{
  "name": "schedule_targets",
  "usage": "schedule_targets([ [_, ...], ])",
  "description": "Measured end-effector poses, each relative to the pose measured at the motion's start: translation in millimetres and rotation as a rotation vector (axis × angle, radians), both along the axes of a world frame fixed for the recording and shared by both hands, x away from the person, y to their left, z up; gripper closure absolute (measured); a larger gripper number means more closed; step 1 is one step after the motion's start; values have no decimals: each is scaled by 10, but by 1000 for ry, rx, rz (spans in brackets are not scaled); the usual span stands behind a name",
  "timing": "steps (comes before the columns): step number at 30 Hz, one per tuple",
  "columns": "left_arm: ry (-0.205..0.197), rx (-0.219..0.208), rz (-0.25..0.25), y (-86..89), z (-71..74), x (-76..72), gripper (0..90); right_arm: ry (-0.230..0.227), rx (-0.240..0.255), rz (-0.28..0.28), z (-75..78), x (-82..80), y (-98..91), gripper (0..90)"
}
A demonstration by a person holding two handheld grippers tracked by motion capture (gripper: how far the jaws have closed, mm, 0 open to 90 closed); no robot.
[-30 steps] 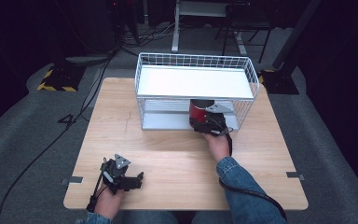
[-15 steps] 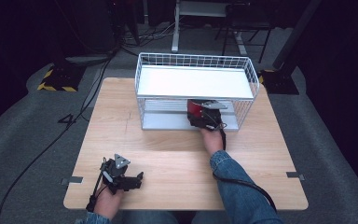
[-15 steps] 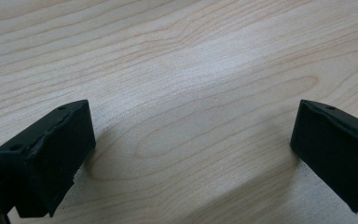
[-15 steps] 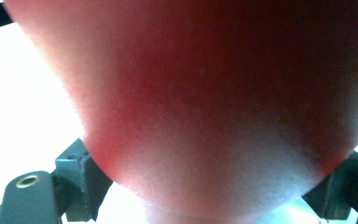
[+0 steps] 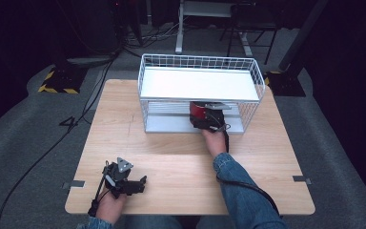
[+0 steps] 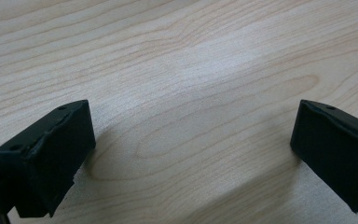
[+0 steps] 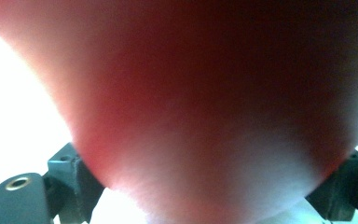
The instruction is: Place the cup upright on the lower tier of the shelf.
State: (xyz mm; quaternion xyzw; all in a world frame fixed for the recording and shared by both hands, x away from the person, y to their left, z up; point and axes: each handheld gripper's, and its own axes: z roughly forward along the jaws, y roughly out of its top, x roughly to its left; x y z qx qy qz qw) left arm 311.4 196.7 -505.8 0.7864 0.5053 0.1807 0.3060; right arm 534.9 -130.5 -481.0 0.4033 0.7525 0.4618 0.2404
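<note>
Our right gripper (image 5: 208, 119) has pushed the red object (image 5: 198, 110) deeper into the wire rack's (image 5: 198, 64) lower shelf, jaws seemingly pinching it, so placing looks near. Our left gripper (image 5: 124, 179) rests spread on the table (image 5: 181, 162).

Wooden table (image 5: 181, 167), grey carpet (image 5: 24, 157), dark room, hazard-striped base (image 5: 57, 82), floor cables (image 5: 76, 121)
</note>
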Motion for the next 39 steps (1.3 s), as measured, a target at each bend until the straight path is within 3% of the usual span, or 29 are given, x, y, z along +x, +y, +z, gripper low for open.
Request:
schedule_targets([
  [4,0,0,1,-1,-1,0,3,-20,-22,-14,10,-18,-4,5],
  [10,-2,-2,2,-3,-1,0,2,-32,-41,24,48,-82,-53,0],
  [16,-3,0,2,-3,-1,5,2,-57,-54,28,115,-171,-153,0],
  [25,-3,-1,8,-1,-2,-5,2,-34,-15,52,213,-451,-400,0],
  [28,-3,-2,10,1,-2,-11,2,-14,-39,69,254,-530,-452,1],
  [39,-1,-2,6,4,-2,-16,2,-8,-16,129,569,-962,-709,3],
])
